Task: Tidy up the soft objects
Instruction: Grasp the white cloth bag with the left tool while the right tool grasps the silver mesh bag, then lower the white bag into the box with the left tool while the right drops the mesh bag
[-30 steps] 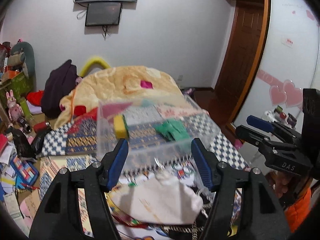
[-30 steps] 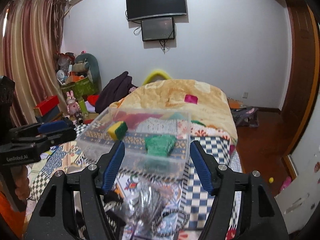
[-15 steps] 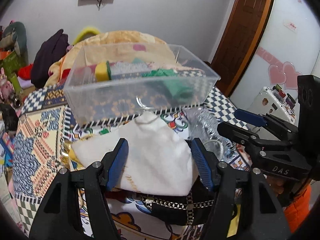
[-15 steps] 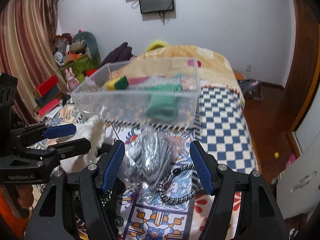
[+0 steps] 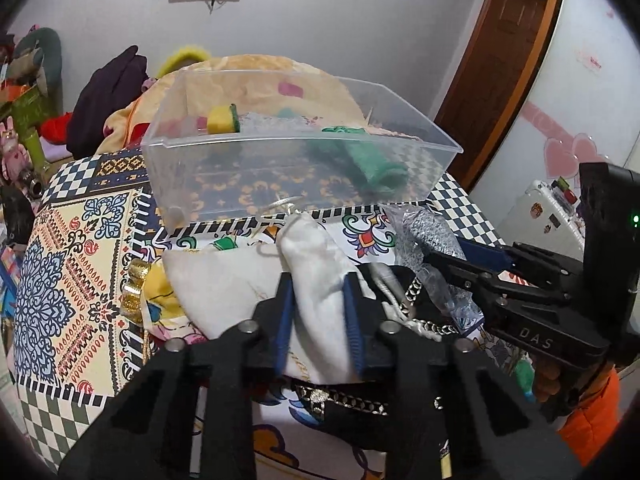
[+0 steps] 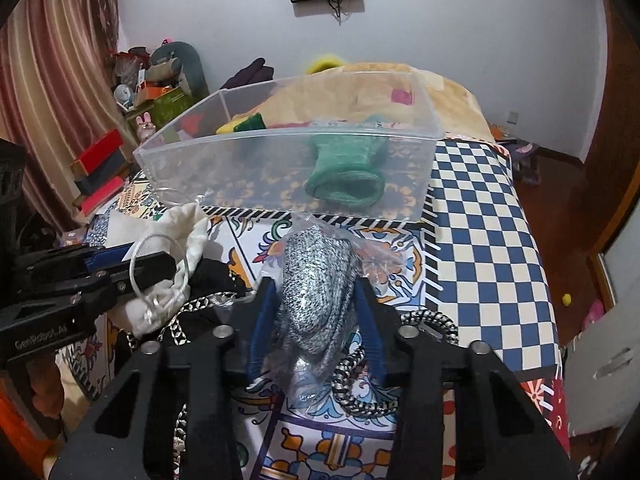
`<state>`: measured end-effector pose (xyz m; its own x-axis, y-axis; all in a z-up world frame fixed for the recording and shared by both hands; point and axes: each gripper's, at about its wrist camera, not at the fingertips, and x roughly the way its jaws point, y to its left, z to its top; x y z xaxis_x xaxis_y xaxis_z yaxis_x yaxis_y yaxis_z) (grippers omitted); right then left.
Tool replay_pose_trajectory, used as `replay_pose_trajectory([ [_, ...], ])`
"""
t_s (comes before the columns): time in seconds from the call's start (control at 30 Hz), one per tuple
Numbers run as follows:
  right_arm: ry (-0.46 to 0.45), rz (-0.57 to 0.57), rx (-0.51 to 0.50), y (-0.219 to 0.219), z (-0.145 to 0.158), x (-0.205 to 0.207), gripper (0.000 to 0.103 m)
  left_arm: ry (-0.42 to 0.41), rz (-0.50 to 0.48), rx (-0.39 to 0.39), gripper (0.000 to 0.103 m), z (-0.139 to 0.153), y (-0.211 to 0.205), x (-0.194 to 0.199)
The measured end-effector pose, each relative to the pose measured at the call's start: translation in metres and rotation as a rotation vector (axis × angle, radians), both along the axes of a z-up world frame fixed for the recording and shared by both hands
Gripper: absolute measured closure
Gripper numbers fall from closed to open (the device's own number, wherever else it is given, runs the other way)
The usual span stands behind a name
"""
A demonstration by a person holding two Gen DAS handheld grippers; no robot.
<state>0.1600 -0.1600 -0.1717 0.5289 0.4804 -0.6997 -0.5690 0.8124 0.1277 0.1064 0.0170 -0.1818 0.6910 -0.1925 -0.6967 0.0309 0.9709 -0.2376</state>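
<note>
My left gripper (image 5: 318, 300) is shut on a white cloth pouch (image 5: 316, 264) lying on the patterned bed cover. My right gripper (image 6: 316, 304) is shut on a grey knit item in a clear plastic bag (image 6: 316, 280); the bag also shows in the left wrist view (image 5: 430, 236). Just beyond both stands a clear plastic bin (image 5: 296, 172), also in the right wrist view (image 6: 288, 168), holding a green knit roll (image 6: 344, 176), a yellow-green sponge (image 5: 222, 120) and other soft pieces.
A black bag with a metal chain (image 5: 352, 400) lies under the pouch. A black-and-white braided cord (image 6: 360, 392) lies under the bagged item. A blanket pile (image 5: 248, 76) lies behind the bin. Clutter and boxes (image 6: 100, 168) stand left of the bed.
Both grippers came down and forward to the bed and closed: the left on the white pouch, the right on the bagged grey knit. The bin now sits higher in both views.
</note>
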Motion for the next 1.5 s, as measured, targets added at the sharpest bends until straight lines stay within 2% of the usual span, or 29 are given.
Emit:
replay_pose_trajectory([
  [0.1,-0.016,0.002,0.000,0.000,0.003,-0.003,0.081,-0.014,0.006,-0.004,0.087,0.005,0.002,-0.003],
  [0.2,-0.039,0.000,0.001,0.001,0.009,-0.004,0.083,-0.035,0.014,0.005,0.088,0.012,0.004,-0.008],
  [0.63,-0.173,-0.005,0.092,-0.010,0.061,-0.012,0.084,-0.216,0.051,-0.007,0.088,0.077,0.022,-0.022],
  [0.97,-0.272,0.003,0.151,0.003,0.095,0.000,0.084,-0.341,0.098,0.006,0.088,0.117,0.037,-0.001],
  [1.2,-0.290,-0.011,0.147,0.019,0.098,0.023,0.084,-0.343,0.133,0.015,0.088,0.119,0.047,0.035],
  [1.5,-0.246,-0.021,0.098,0.043,0.084,0.053,0.083,-0.251,0.136,0.025,0.088,0.095,0.053,0.081],
])
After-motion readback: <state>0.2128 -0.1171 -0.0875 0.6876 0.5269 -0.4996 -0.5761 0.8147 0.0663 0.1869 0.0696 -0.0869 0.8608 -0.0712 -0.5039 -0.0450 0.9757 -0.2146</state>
